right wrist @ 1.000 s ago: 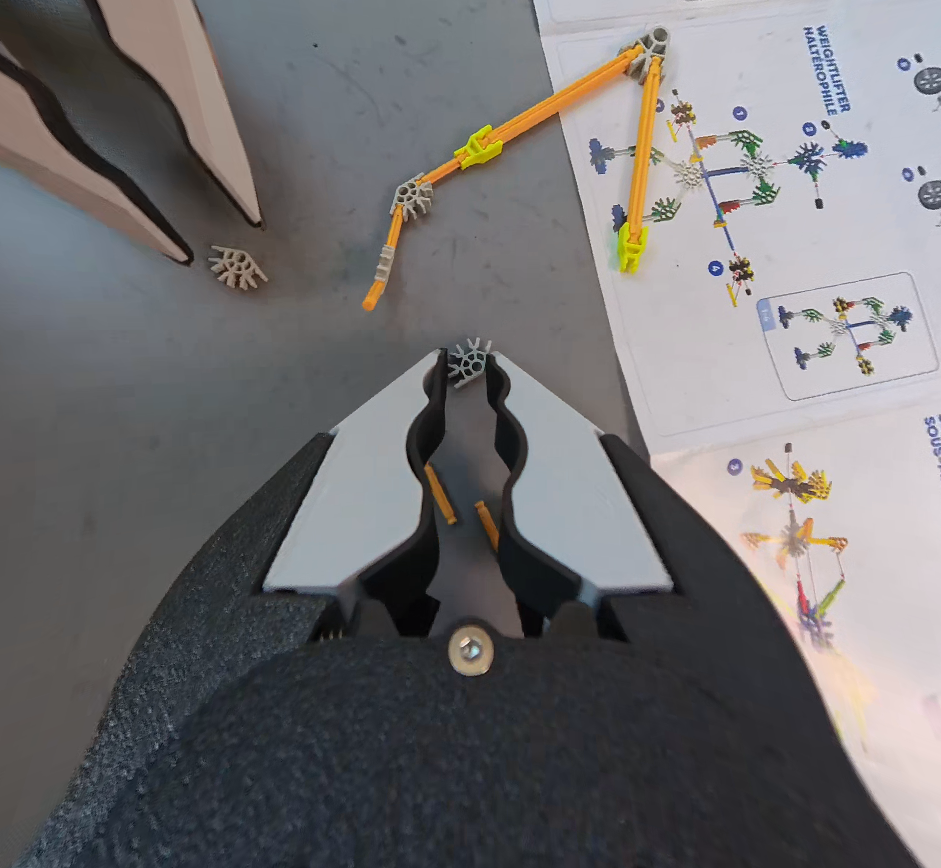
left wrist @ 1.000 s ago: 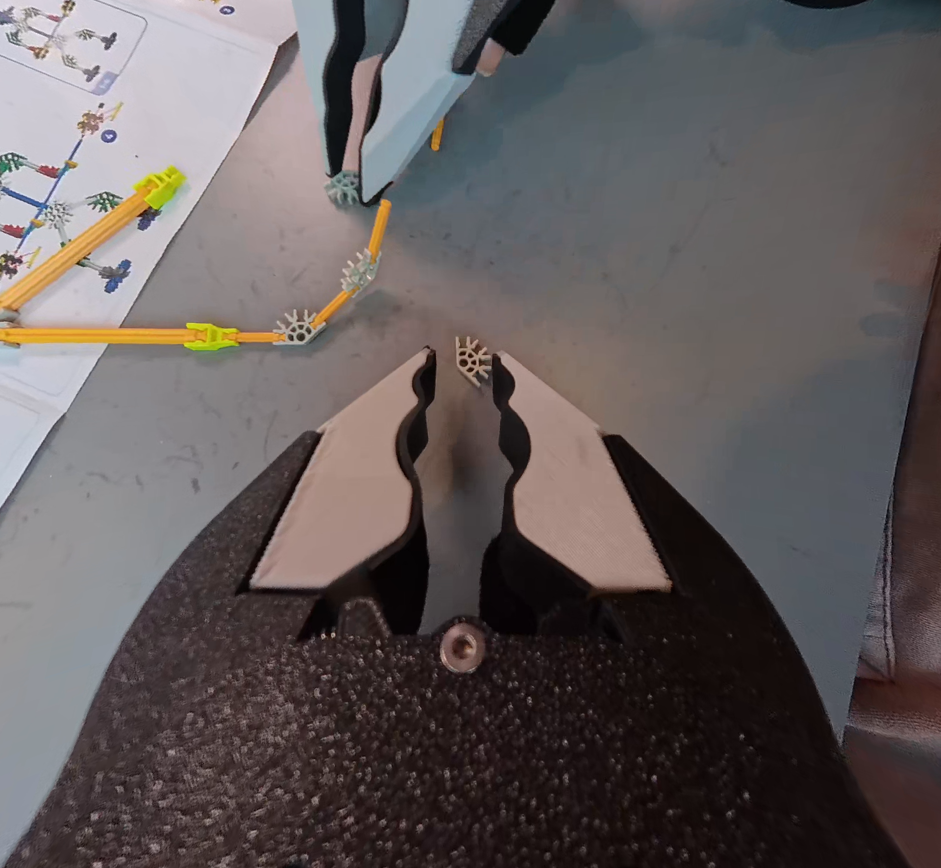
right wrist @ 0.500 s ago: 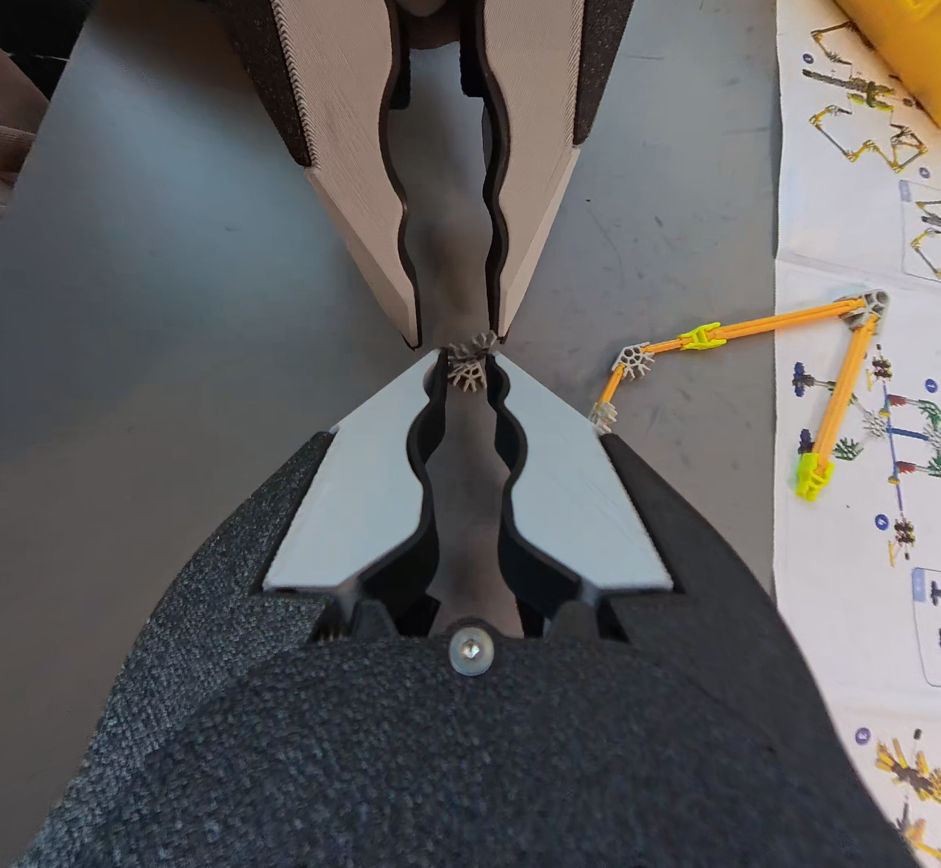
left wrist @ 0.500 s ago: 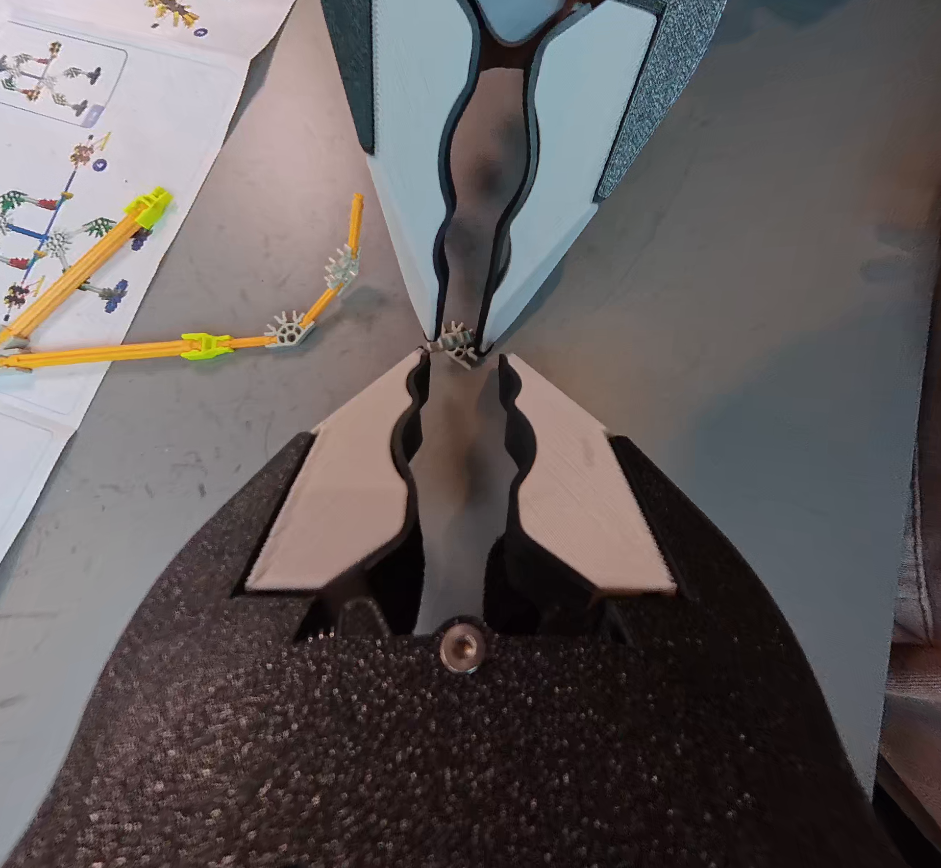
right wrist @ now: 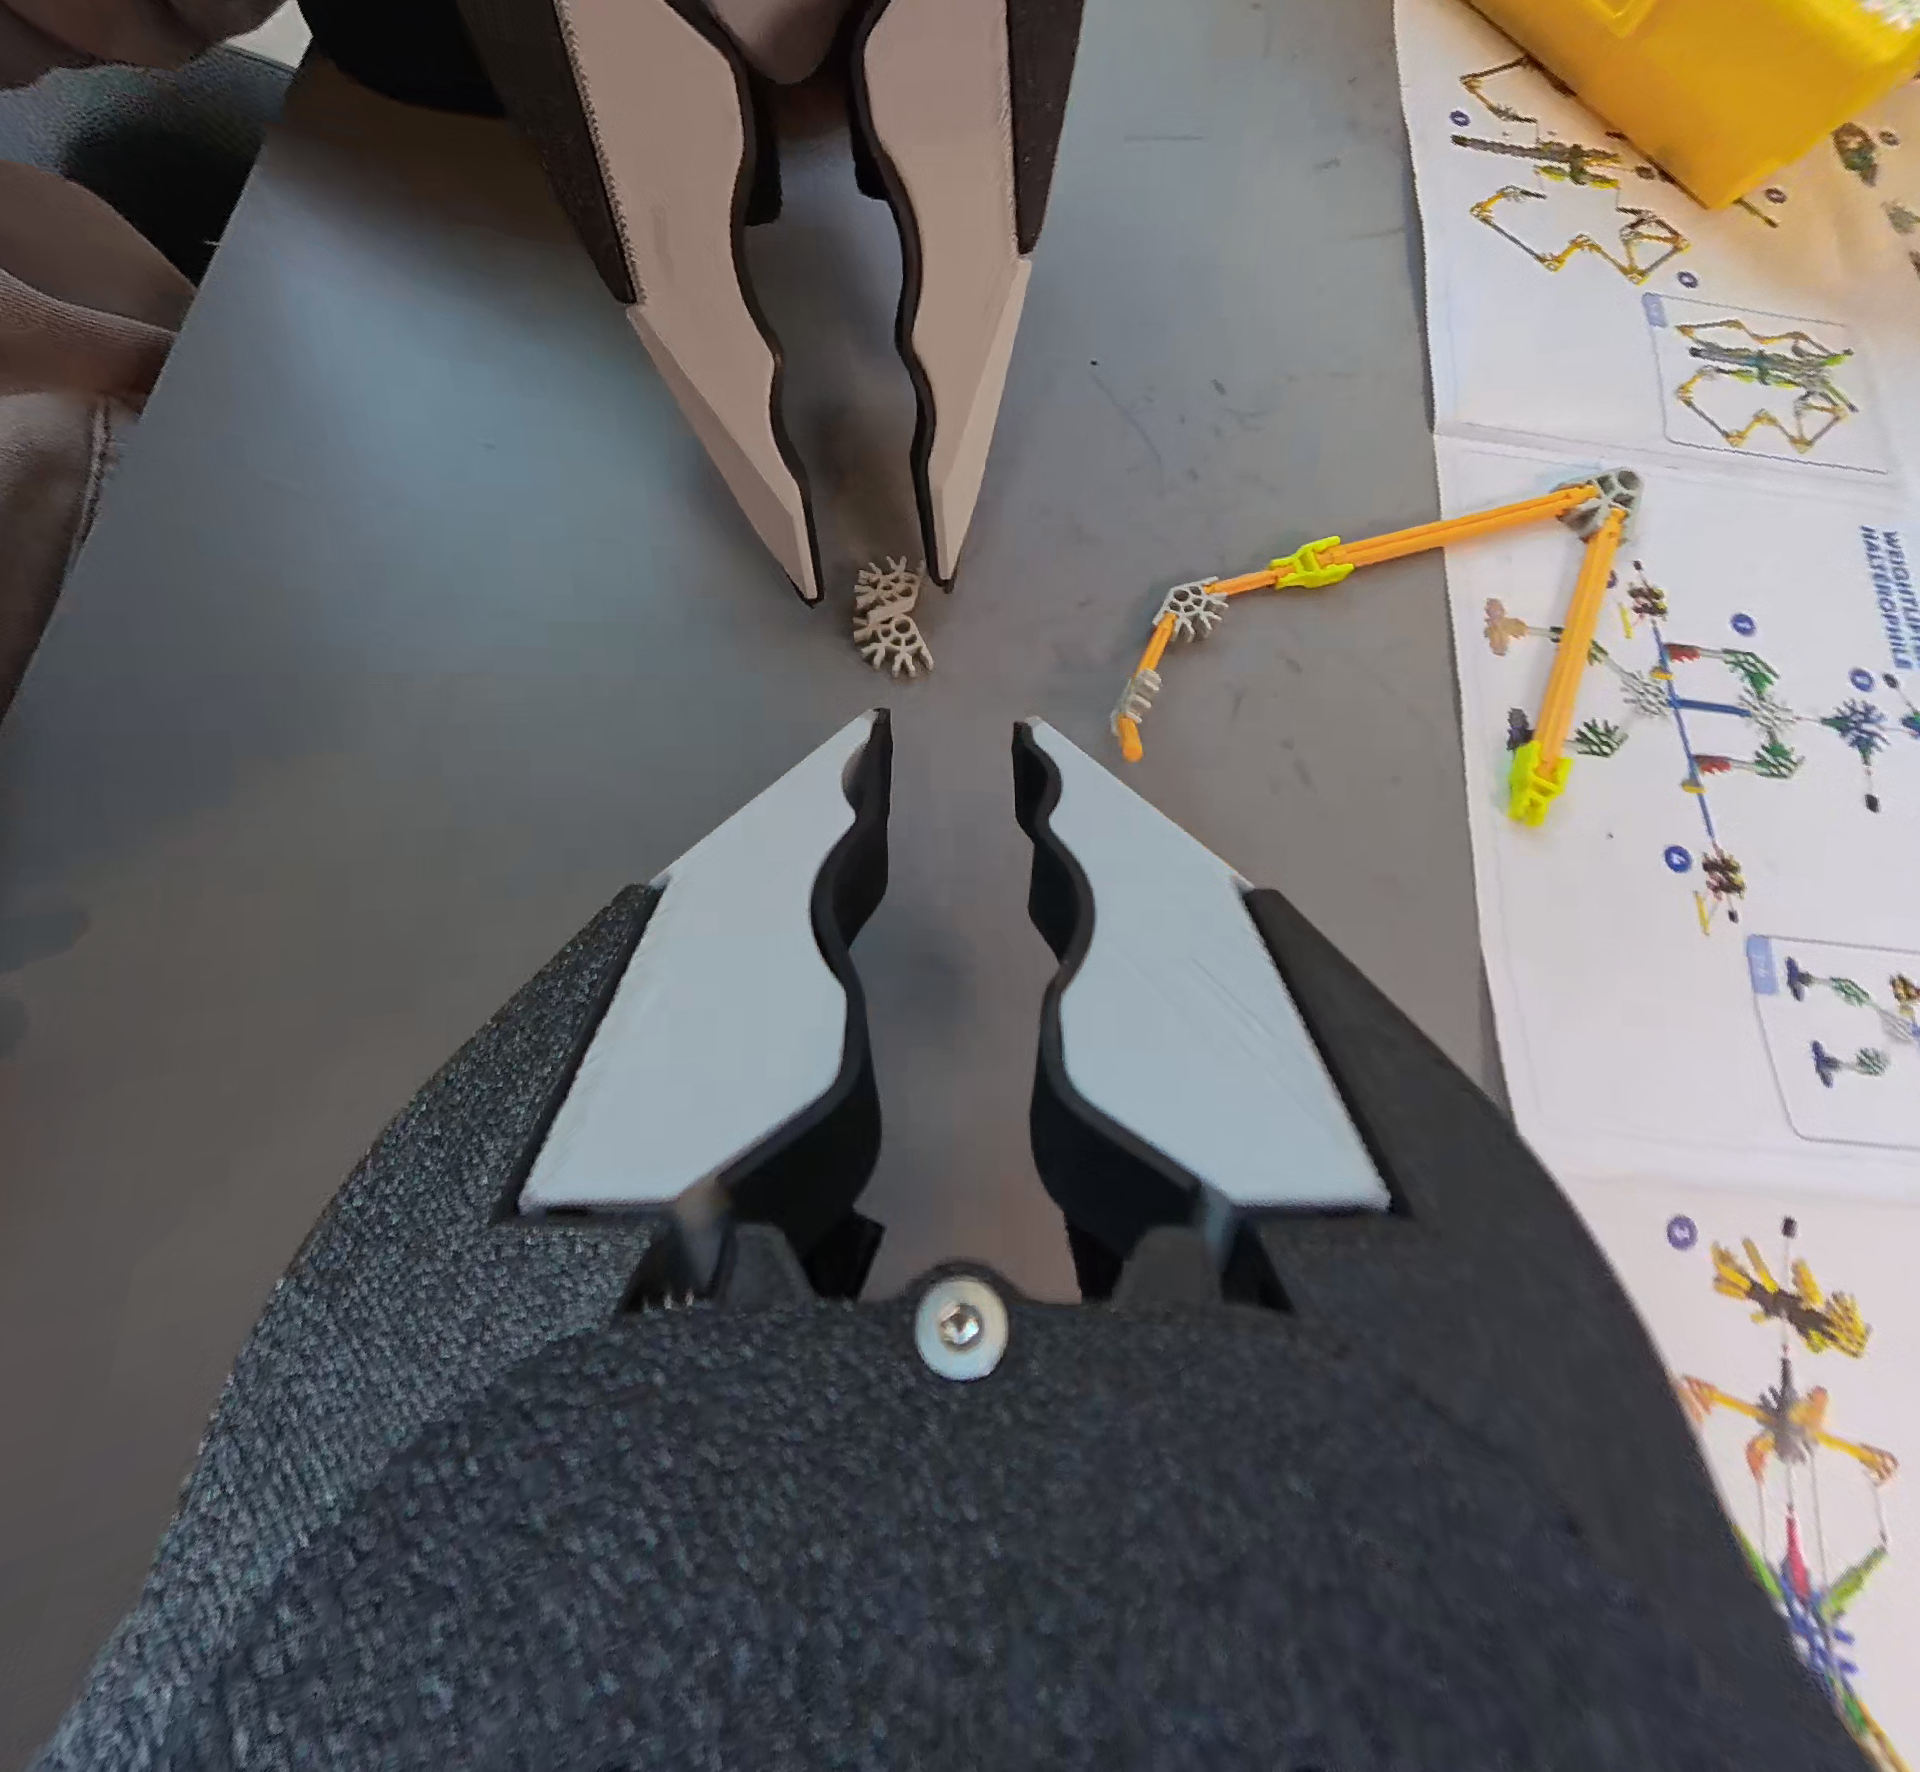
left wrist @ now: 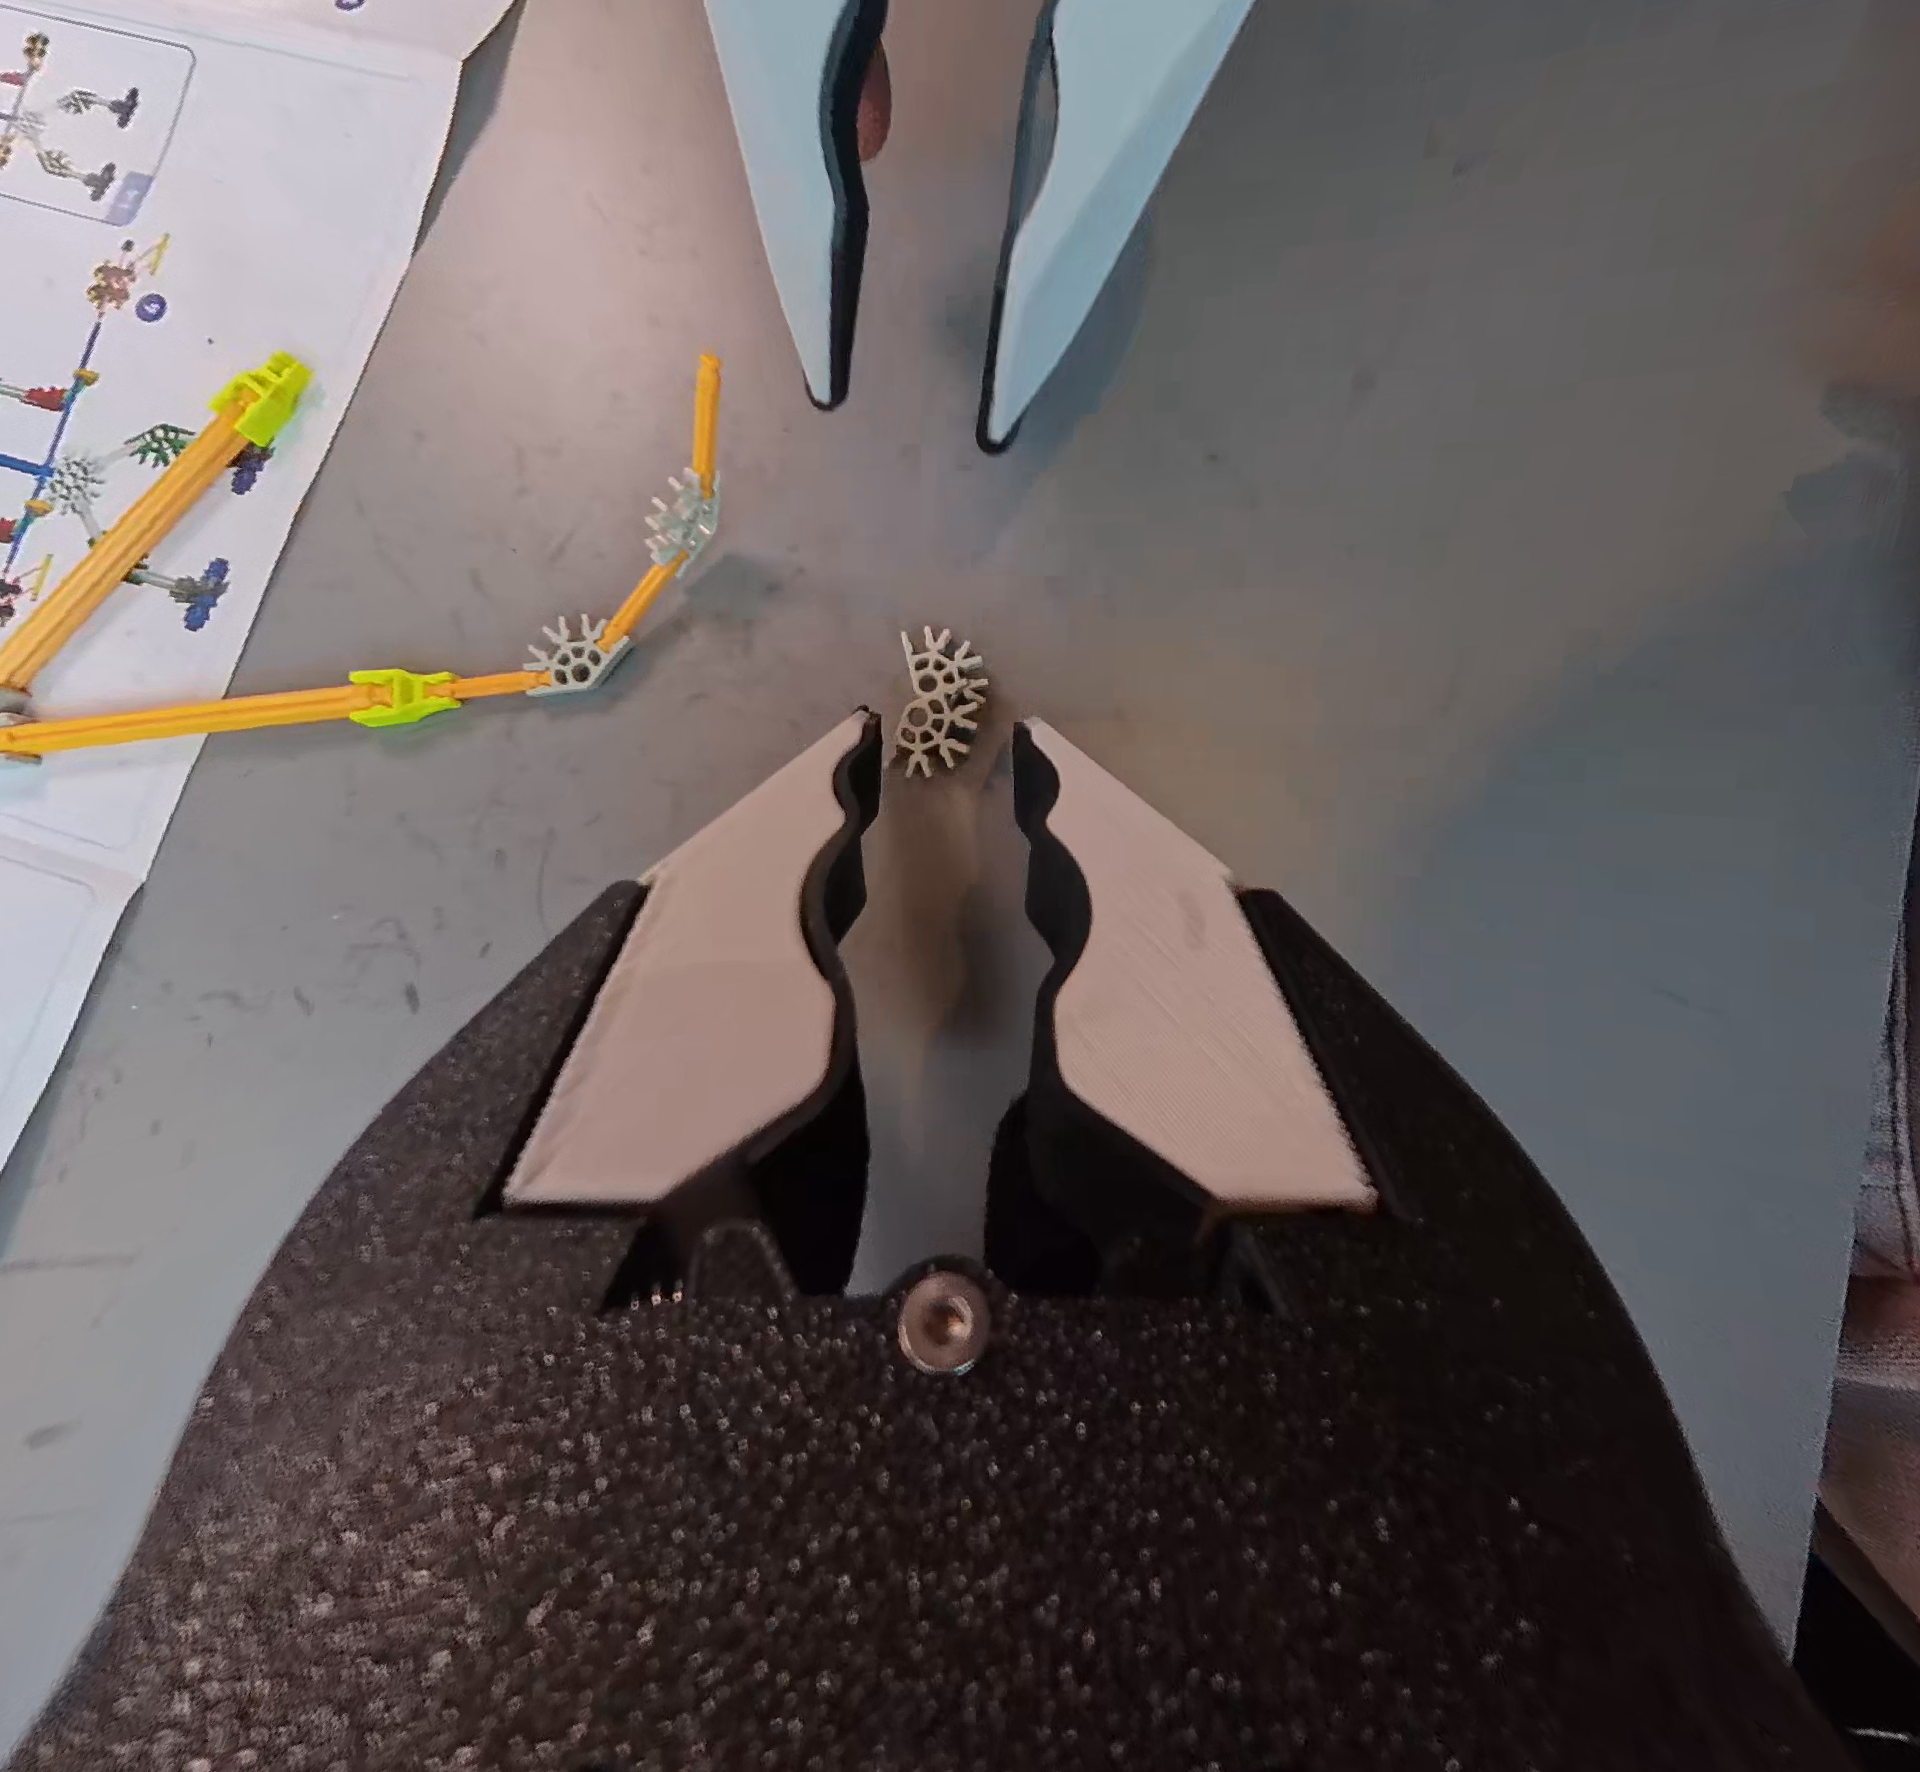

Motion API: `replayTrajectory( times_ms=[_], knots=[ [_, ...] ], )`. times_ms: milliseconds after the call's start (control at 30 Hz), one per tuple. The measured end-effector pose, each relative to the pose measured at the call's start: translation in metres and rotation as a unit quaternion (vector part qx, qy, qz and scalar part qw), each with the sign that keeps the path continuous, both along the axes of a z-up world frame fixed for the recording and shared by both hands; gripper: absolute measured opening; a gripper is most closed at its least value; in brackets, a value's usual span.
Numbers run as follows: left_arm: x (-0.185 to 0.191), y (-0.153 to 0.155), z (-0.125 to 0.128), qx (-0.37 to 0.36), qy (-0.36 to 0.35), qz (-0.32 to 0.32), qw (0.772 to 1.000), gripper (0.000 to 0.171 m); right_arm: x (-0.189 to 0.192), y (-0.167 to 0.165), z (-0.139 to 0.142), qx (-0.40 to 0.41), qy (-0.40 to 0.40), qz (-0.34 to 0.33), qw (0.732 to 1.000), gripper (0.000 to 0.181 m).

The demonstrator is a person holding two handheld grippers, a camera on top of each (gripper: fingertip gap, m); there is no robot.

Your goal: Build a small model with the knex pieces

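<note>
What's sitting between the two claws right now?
A pair of joined grey connector pieces on the bare grey table, nearest the left claw; the right wrist view shows it best.

Even bright overhead light, soft shadows, wide-angle edge distortion, slight blur

Two grey connectors joined on the counter, between the two tools

The joined grey connector pair [left wrist: 940, 701] lies flat on the grey counter [left wrist: 1455, 579], two small snowflake-shaped pieces locked edge to edge, free of any grip. The left hand-held gripper [left wrist: 938, 730] has its fingertips spread either side of the pair's near end; the right hand-held gripper [right wrist: 948, 723] stands parted a little way off, facing it from the other side.
</note>
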State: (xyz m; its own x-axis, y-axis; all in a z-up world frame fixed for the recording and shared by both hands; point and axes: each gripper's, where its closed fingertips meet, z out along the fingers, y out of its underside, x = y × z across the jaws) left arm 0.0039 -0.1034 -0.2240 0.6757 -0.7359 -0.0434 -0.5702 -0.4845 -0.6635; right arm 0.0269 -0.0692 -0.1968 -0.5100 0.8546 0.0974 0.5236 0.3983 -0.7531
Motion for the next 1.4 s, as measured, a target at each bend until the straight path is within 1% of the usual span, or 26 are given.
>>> replayTrajectory(
  times_ms=[100,200,367,500,633,733,800,900,967,1033,1100,1167,1233,1267,1333,1367,1400],
  knots=[
    [0.004,0.003,-0.003,-0.01,0.003,-0.002,1.0,0.024,0.006,0.009,0.002,-0.008,0.006,-0.015,1.0,0.022],
    [0.009,0.004,-0.004,-0.016,0.002,-0.004,1.0,0.015,0.011,0.012,0.0,-0.006,0.003,-0.016,1.0,0.022],
    [0.009,0.003,-0.004,-0.036,-0.007,0.005,0.999,0.013,0.014,0.01,-0.003,-0.003,0.0,-0.009,1.0,0.022],
    [0.009,0.003,-0.004,-0.03,-0.017,0.002,0.999,0.004,0.016,0.012,0.0,-0.001,0.006,-0.01,1.0,0.022],
    [0.007,0.0,-0.003,-0.025,-0.013,0.004,1.0,0.004,0.016,0.014,0.002,-0.003,0.009,-0.013,1.0,0.022],
    [0.004,0.0,0.004,-0.015,-0.021,0.01,1.0,0.004,0.017,0.018,0.002,0.002,0.01,-0.017,1.0,0.022],
    [-0.001,0.0,0.008,-0.005,-0.022,0.018,1.0,0.004,0.018,0.028,0.007,0.008,0.013,-0.031,0.999,0.022],
    [-0.019,0.005,0.024,0.029,-0.021,0.047,0.998,0.004,0.023,0.059,0.028,-0.002,0.043,-0.079,0.996,0.022],
    [-0.05,0.009,0.047,0.071,-0.012,0.094,0.993,0.004,0.03,0.088,0.043,-0.018,0.066,-0.125,0.99,0.022],
    [-0.103,0.011,0.078,0.12,0.01,0.169,0.978,0.004,0.042,0.113,0.05,-0.028,0.074,-0.162,0.984,0.022],
    [-0.178,0.001,0.112,0.157,0.055,0.269,0.949,0.004,0.057,0.127,0.046,-0.029,0.055,-0.173,0.983,0.023],
    [-0.258,-0.022,0.137,0.17,0.101,0.37,0.908,0.005,0.071,0.123,0.035,-0.034,0.018,-0.144,0.989,0.024],
    [-0.328,-0.05,0.146,0.155,0.113,0.456,0.869,0.004,0.082,0.111,0.02,-0.037,-0.029,-0.115,0.992,0.023],
    [-0.359,-0.063,0.146,0.146,0.114,0.49,0.852,0.004,0.086,0.106,0.012,-0.032,-0.051,-0.102,0.993,0.024],
    [-0.41,-0.087,0.134,0.104,0.114,0.547,0.823,0.005,0.089,0.092,-0.001,-0.025,-0.086,-0.073,0.993,0.024],
    [-0.429,-0.096,0.127,0.091,0.114,0.565,0.812,0.004,0.089,0.086,-0.006,-0.024,-0.098,-0.062,0.993,0.024],
    [-0.443,-0.102,0.117,0.071,0.102,0.576,0.808,0.004,0.088,0.08,-0.009,-0.023,-0.106,-0.054,0.993,0.024]
  ],
)
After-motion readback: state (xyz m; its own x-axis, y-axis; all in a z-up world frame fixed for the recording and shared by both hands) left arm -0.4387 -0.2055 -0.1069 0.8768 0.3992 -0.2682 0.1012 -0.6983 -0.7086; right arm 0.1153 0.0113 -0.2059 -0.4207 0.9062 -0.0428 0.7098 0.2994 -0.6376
